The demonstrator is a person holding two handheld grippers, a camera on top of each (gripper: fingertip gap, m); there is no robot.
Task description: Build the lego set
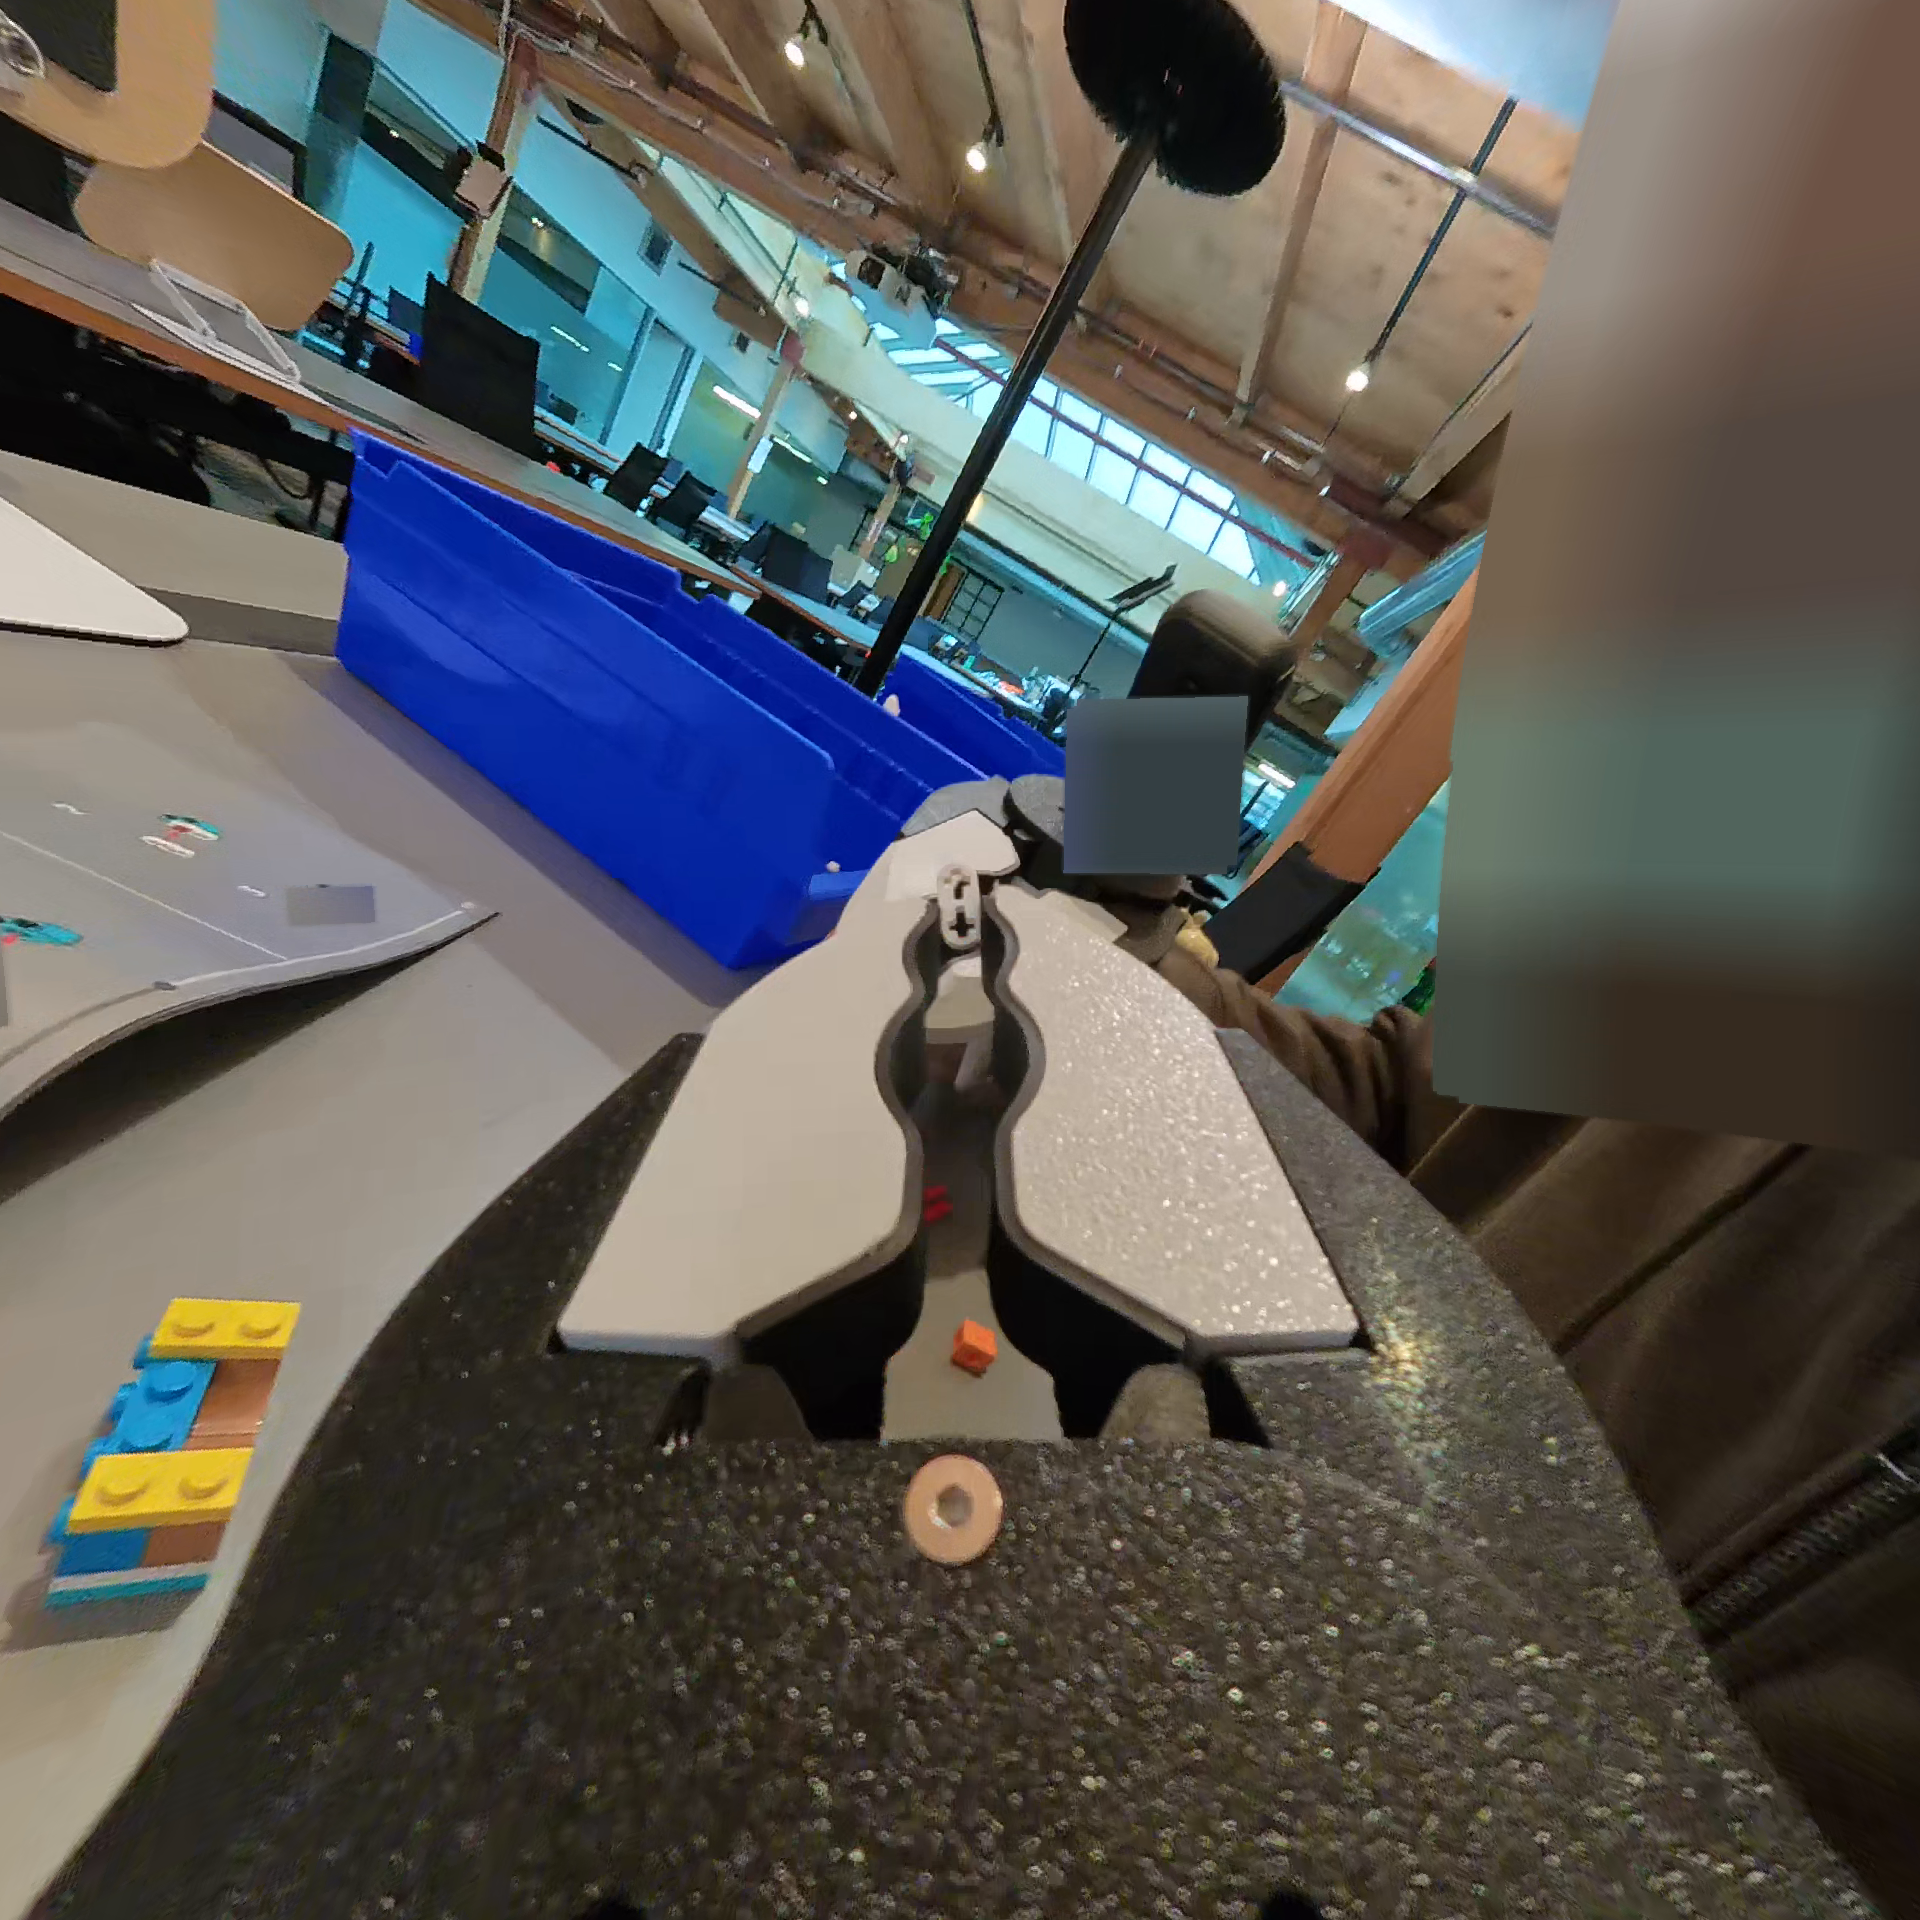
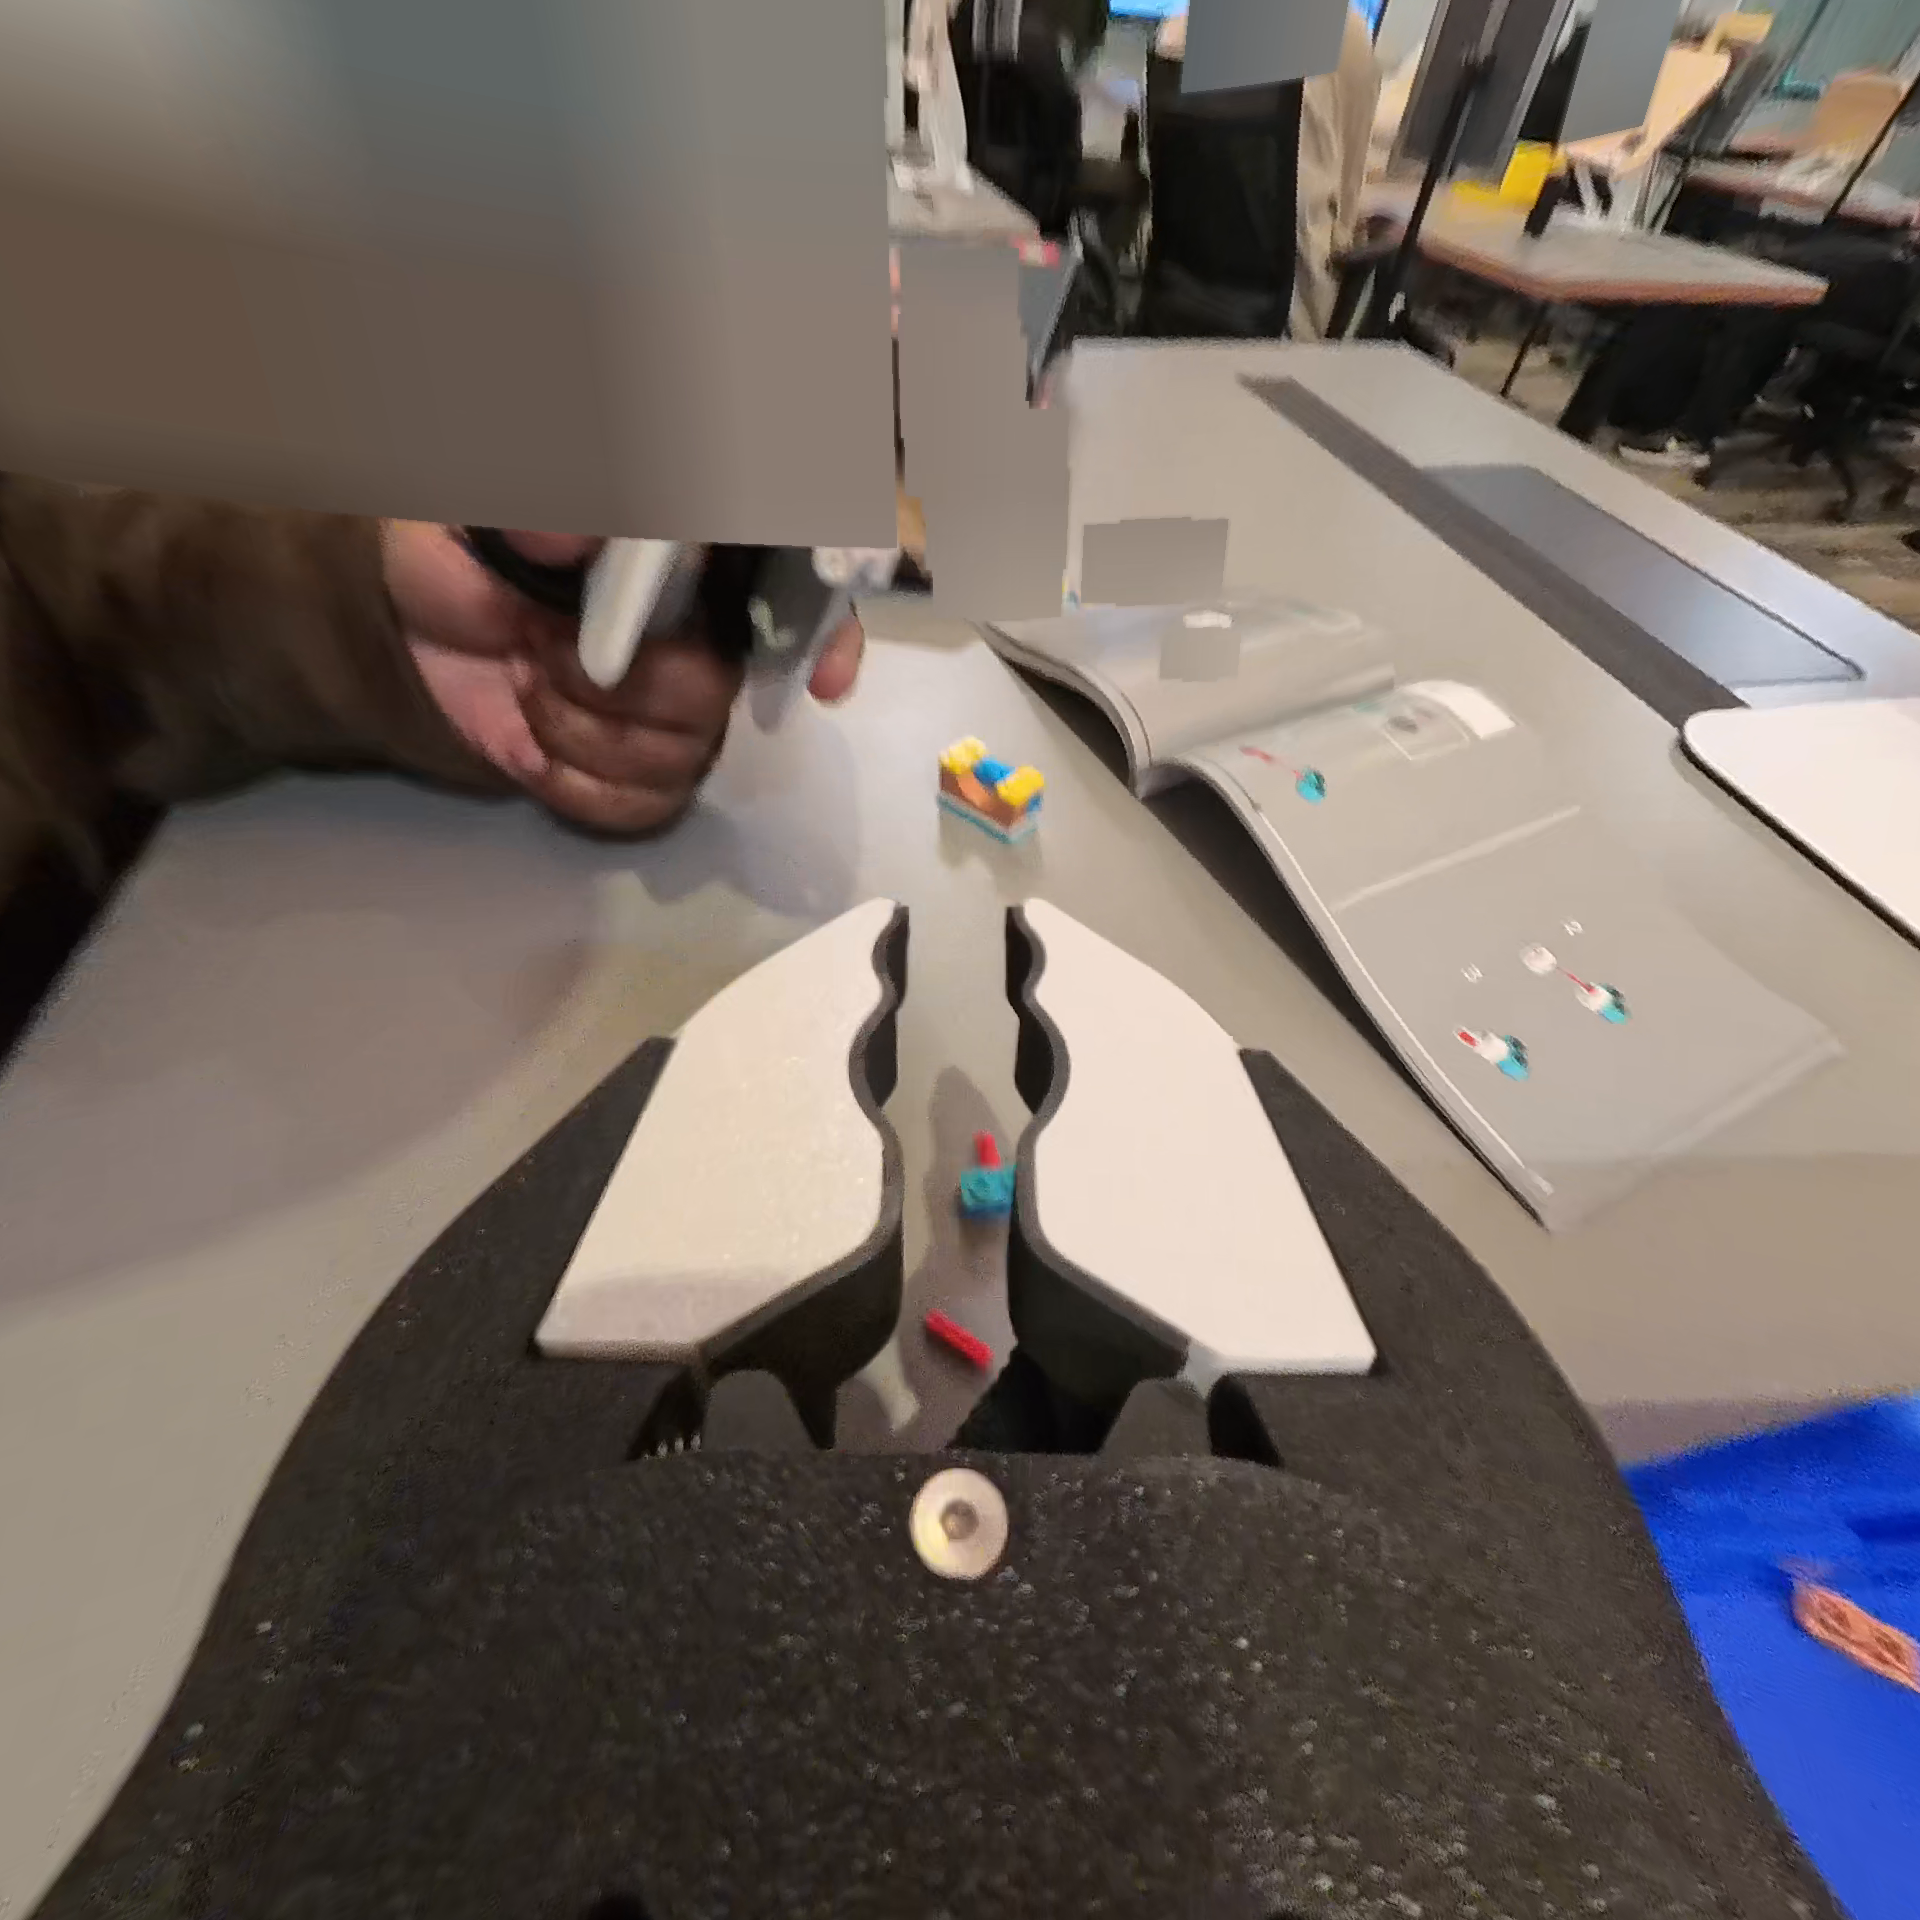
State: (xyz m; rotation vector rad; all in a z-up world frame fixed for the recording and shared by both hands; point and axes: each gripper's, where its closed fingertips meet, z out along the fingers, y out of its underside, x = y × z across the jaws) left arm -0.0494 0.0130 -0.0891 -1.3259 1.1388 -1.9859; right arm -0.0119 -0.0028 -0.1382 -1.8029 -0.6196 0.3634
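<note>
My left gripper (image 1: 958,914) is shut on a small light grey connector piece (image 1: 958,902) at its tips, raised above the table. A white round piece (image 1: 954,1003) shows in the gap behind the tips; I cannot tell if it is held. A small build of yellow, blue and brown bricks (image 1: 156,1455) (image 2: 989,790) sits on the table. My right gripper (image 2: 956,920) is open and empty, above a teal piece with a red pin (image 2: 985,1184) and a red axle (image 2: 956,1335). A small orange piece (image 1: 974,1348) lies under the left gripper.
A blue bin (image 1: 582,707) (image 2: 1766,1558) stands at the table's far side. An open instruction booklet (image 1: 208,904) (image 2: 1455,883) lies next to the build. A white board (image 2: 1818,790) lies beyond it. A hand (image 2: 582,707) holds the left gripper. A black pole (image 1: 997,395) rises behind the bin. Across from one pair of fingers to the other is roughly 7 cm.
</note>
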